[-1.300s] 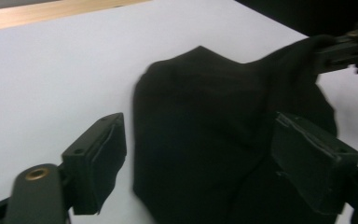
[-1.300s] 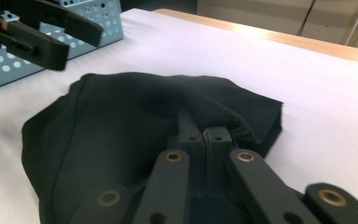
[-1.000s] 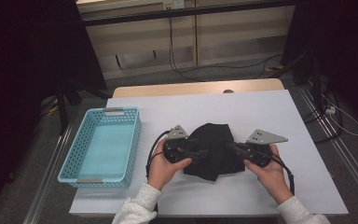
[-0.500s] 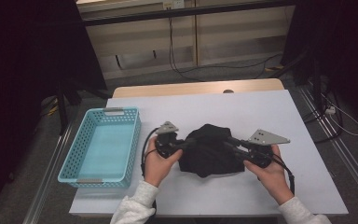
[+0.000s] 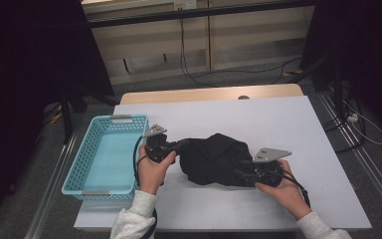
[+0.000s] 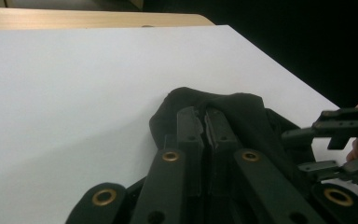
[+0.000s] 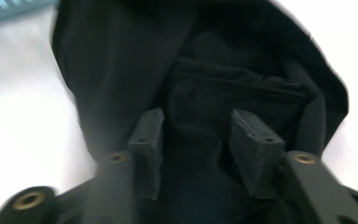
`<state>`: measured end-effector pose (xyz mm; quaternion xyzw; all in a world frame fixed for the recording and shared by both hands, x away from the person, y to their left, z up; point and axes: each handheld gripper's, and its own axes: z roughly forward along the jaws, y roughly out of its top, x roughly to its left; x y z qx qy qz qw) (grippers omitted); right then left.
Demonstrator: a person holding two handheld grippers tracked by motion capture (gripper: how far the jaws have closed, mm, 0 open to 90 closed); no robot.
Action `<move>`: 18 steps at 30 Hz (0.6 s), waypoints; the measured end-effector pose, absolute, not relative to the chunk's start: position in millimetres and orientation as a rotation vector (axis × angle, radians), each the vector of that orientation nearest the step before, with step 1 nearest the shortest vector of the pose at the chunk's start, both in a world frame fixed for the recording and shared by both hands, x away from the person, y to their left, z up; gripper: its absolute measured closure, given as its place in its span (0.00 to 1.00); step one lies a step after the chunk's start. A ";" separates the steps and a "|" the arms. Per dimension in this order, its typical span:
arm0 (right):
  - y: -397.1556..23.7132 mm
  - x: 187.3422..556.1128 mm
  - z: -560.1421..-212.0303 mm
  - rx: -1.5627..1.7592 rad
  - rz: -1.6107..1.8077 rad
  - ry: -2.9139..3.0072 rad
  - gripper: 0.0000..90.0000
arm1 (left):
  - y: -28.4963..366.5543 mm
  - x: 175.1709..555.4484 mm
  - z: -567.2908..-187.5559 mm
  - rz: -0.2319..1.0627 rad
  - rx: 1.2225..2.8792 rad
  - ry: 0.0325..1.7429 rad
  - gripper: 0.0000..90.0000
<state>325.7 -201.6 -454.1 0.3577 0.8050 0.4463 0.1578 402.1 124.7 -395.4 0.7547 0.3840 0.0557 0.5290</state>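
Left gripper (image 5: 175, 147) pulled leftward, fingers clamping black cloth (image 5: 214, 159), right gripper (image 5: 243, 175) fingers opening, cloth between.

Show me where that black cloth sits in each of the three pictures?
High view: black cloth lies mid-table, between both grippers.
Left gripper view: black cloth at lower centre, pinched by the jaws.
Right gripper view: black cloth covers most of the frame.
Shared landmark: white table.

My white table (image 5: 278, 129) sits on a wooden desk (image 5: 204, 93). At twelve o'clock, pale cabinets (image 5: 238, 35) with cables (image 5: 189, 59) trailing over grey floor (image 5: 25, 199); three and nine o'clock lie dark.
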 end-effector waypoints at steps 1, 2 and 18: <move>-200.4 326.4 -456.3 1.021 1.253 2.317 0.71 | 125.3 402.0 -394.7 0.138 1.798 0.917 0.96; -200.3 328.0 -458.1 1.010 1.220 2.341 0.85 | 125.8 402.0 -394.3 0.142 1.797 0.919 0.96; -233.0 328.2 -438.0 1.059 1.256 2.232 0.87 | 134.6 403.5 -394.6 0.169 1.772 0.967 0.96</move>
